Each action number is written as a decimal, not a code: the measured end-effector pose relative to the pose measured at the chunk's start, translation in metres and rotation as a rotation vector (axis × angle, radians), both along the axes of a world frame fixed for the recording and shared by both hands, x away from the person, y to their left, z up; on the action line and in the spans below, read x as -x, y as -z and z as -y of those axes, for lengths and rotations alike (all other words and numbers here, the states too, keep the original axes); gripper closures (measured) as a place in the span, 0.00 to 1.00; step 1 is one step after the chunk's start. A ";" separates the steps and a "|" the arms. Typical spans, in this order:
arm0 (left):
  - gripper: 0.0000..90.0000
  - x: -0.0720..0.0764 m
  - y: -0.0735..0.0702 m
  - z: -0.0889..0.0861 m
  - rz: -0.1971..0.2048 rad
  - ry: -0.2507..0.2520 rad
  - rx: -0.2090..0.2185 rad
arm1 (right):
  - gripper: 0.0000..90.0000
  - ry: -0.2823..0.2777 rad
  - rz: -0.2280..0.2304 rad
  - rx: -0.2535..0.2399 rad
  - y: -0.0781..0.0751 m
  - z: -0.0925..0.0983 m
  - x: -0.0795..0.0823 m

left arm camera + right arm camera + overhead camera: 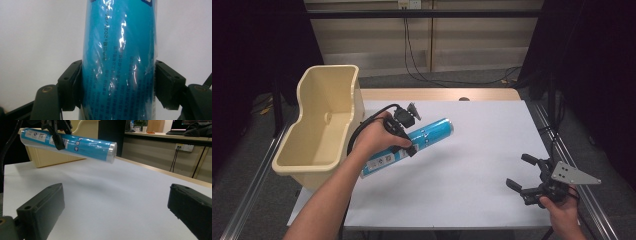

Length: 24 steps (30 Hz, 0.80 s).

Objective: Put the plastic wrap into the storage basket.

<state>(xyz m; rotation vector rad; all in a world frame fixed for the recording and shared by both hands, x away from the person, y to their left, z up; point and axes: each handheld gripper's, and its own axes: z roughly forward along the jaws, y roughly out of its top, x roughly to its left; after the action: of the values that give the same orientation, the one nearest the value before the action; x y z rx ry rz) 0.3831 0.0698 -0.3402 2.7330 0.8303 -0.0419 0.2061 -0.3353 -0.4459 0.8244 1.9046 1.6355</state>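
Ok so left tongs [411,148] are clamped round the blue tube [430,131] near its middle, off the counter [472,165]. Looks light, stiff-ish, but the plastic wrap's slick, so mid-body grip is best imo. Right tongs [523,172] wide, nothing in them.

Left forearm reaches in from the bottom, hand wrapped over the black two-jaw left gripper [408,145], jaws clamped tight with something pinched between them, lifted off the surface. The black right gripper [523,175] sits low near the edge, jaws spread wide, nothing in them.
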 end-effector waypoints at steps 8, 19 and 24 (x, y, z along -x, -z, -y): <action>0.35 -0.001 -0.022 -0.011 -0.022 -0.095 0.018 | 0.01 0.002 0.000 -0.001 0.000 0.000 0.000; 0.35 -0.001 -0.051 -0.034 -0.010 -0.230 0.044 | 0.01 0.002 -0.001 -0.005 0.000 0.000 0.001; 0.35 -0.002 -0.062 -0.051 0.001 -0.295 0.043 | 0.01 0.005 0.000 -0.007 0.000 0.000 0.001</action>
<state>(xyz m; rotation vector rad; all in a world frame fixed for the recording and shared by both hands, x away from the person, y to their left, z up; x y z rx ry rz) 0.3847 0.1207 -0.2784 2.5418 1.2079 0.0030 0.2047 -0.3352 -0.4456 0.8304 1.8967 1.6399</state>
